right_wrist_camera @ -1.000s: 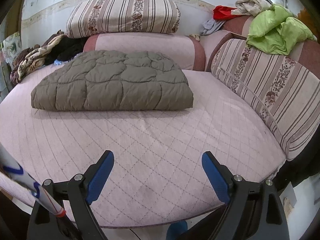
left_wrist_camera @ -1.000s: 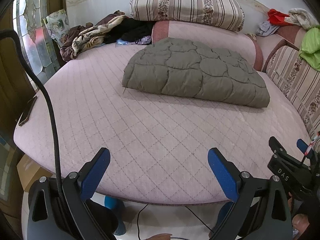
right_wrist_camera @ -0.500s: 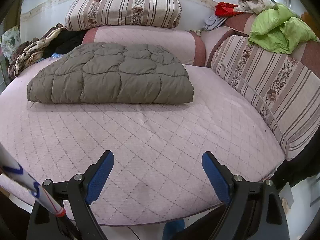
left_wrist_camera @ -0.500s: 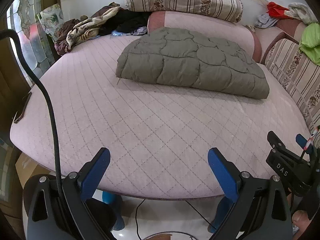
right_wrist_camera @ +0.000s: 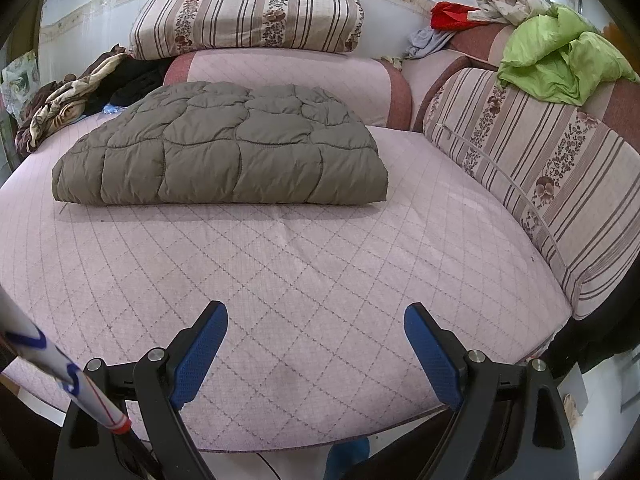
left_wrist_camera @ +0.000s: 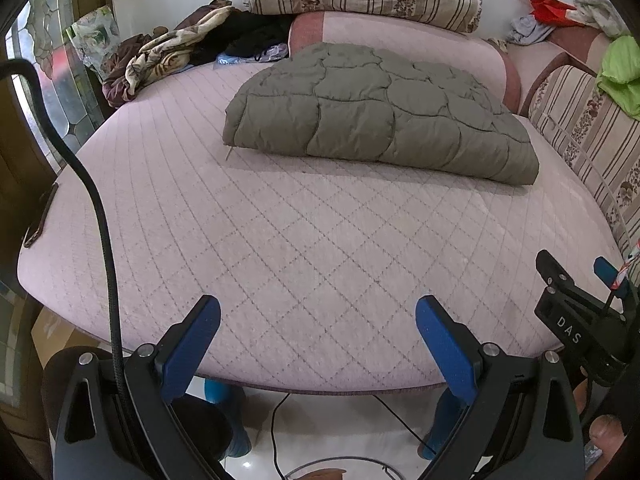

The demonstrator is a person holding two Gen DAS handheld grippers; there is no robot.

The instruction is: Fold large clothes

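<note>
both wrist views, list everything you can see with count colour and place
quilted garment: 1, olive-grey, folded, middle of bed
bed: 1, pink quilted, fills foreground
striped cushions: 2, cream and brown, one at the back wall, one along the right side
clothes heap: 1, brown, cream and black, back left
green cloth: 1, lime, on right backrest
red cloth: 1, back right
cable: 1, black, left of the left view
left tongs: blue pads, open, empty
right tongs: blue pads, open, empty

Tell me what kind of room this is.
Probably a home bedroom or lounge: a round pink quilted mattress, striped floral cushions along the wall, a folded olive quilted jacket, and loose clothes heaped at the edges.
</note>
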